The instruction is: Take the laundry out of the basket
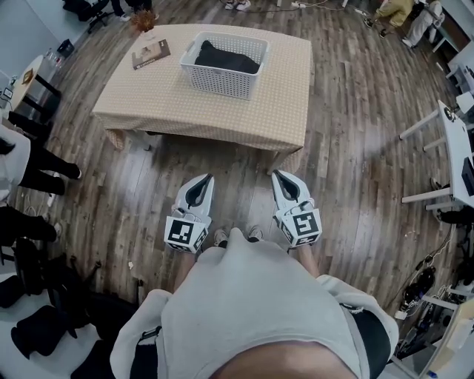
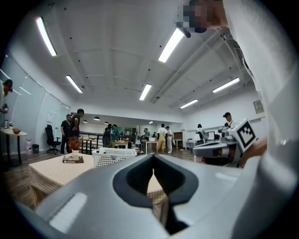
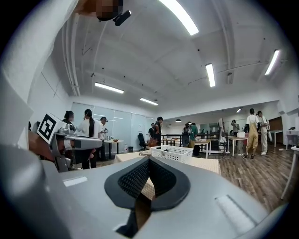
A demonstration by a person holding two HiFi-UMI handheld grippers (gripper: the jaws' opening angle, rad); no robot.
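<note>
A white slatted basket stands on a table with a beige checked cloth, holding dark laundry. The basket also shows small in the left gripper view and the right gripper view. Both grippers are held low in front of the person, well short of the table. The left gripper has its jaws together, nothing between them. The right gripper is shut too, and empty.
A book and a small plant sit on the table's far left. Wooden floor lies between me and the table. People stand at the left; white desks are at the right. Dark bags lie at bottom left.
</note>
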